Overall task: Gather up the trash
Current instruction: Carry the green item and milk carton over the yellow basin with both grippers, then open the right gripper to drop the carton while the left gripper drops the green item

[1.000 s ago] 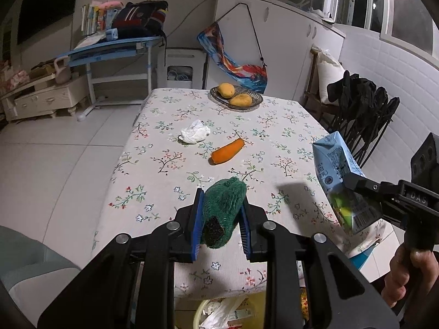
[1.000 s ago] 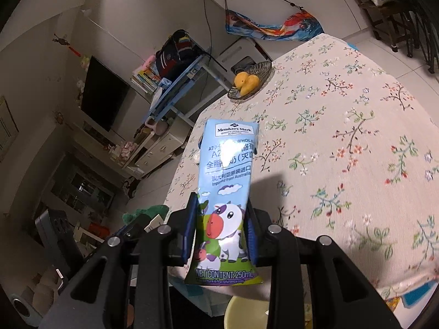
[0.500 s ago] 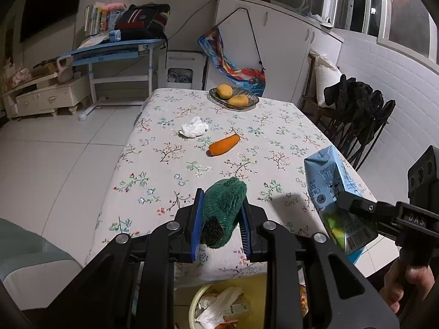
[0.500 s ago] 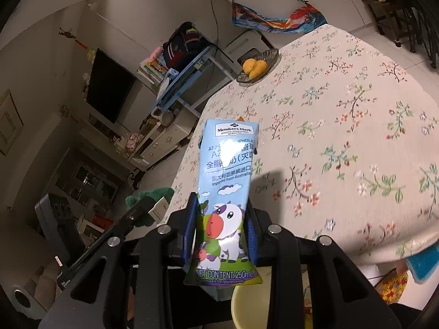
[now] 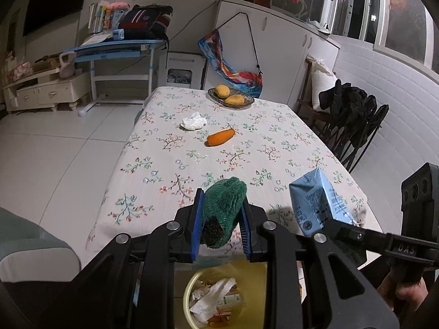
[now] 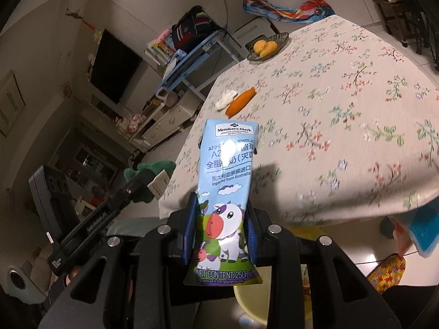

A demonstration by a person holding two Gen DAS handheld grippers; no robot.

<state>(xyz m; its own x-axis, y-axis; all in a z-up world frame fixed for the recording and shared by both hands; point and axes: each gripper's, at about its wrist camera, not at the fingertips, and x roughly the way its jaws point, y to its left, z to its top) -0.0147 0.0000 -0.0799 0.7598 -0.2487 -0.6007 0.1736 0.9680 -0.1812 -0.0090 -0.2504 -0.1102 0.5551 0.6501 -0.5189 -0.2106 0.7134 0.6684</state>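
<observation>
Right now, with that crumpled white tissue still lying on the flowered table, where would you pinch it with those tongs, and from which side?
I'd probably come from above and close on the raised middle of the crumpled tissue. It lies low and loose on the tablecloth, so its bunched folds offer more to catch than its thin edges. The carrot lies apart on one side, so the other side looks freer.

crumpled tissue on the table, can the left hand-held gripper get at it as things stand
Probably not yet. The left hand-held gripper is shut on a green mesh wad, and the crumpled tissue lies far up the table, nothing blocking the path.
</observation>
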